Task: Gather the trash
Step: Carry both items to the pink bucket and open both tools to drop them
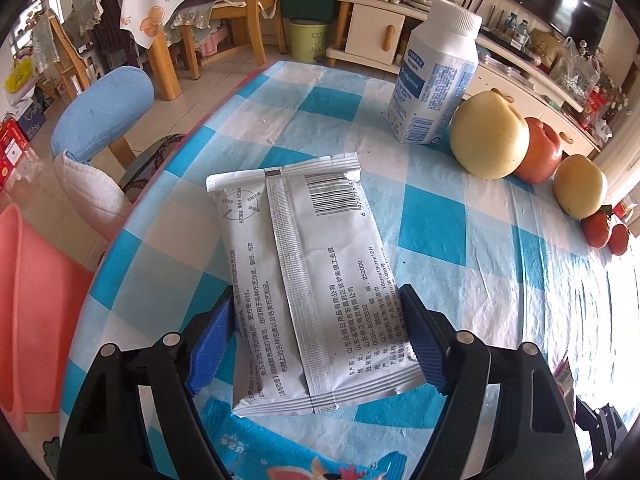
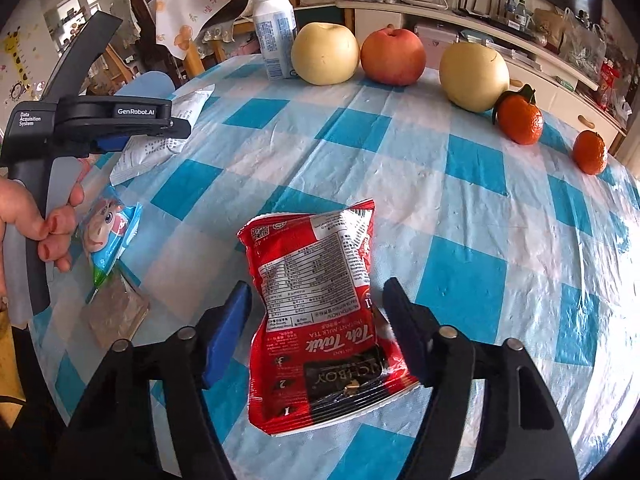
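A silver-white wipes packet (image 1: 304, 280) lies on the blue checked tablecloth (image 1: 460, 264). My left gripper (image 1: 318, 320) is open with a finger on each side of the packet's near half; the blue pads seem to touch its edges. A red milk tea packet (image 2: 320, 308) lies on the cloth in the right wrist view. My right gripper (image 2: 318, 312) is open and straddles its near half with gaps on both sides. The left gripper (image 2: 120, 120) and the wipes packet (image 2: 160, 140) also show at the left of the right wrist view.
A white bottle (image 1: 436, 76), two yellow pears (image 1: 488, 136), a red apple (image 1: 540, 152) and two tangerines (image 2: 520, 120) stand along the table's far side. A blue cartoon wrapper (image 2: 108, 236) and a brown packet (image 2: 116, 312) lie near the left edge. A pink bin (image 1: 32, 300) stands left of the table.
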Tool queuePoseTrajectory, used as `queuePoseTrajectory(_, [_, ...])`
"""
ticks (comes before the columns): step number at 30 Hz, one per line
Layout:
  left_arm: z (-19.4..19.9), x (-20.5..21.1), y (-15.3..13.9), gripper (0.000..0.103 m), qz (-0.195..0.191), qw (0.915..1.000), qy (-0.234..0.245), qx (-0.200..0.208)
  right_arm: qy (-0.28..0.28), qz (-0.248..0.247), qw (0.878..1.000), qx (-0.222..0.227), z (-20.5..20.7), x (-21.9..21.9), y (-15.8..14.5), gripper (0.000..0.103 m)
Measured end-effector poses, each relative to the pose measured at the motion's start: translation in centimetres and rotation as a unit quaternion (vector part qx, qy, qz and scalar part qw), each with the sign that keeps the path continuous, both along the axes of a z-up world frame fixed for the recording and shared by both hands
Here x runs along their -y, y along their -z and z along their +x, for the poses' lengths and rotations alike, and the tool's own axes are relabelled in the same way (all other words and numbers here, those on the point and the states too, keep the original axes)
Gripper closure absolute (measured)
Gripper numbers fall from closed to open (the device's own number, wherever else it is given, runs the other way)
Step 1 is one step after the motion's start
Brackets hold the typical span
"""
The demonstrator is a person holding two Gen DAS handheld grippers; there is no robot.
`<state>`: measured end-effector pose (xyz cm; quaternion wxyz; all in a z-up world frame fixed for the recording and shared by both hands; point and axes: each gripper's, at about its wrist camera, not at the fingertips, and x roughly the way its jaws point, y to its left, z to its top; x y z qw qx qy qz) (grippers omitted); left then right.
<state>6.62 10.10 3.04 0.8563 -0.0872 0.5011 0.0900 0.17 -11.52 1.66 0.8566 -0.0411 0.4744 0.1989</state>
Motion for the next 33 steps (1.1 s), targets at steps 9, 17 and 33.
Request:
queuePoseTrajectory(9, [-4.0, -0.4, -2.9, 0.024, -0.001, 0.999, 0.022, 0.039, 0.0, 0.019, 1.0, 0.002, -0.1, 0.5, 0.0, 0.044])
queuePoseTrajectory(17, [-8.5, -1.4, -4.1, 0.024, 0.019, 0.997, 0.034, 0.067, 0.004, 0.035, 0.999, 0.01, -0.5, 0.8, -0.2, 0.05])
queuePoseTrajectory(33, [-12.3, -5.6, -4.1, 0.024, 0.087, 0.9906, 0.024, 0.103, 0.026, 0.031, 0.998, 0.043, -1.6, 0.5, -0.9, 0.054])
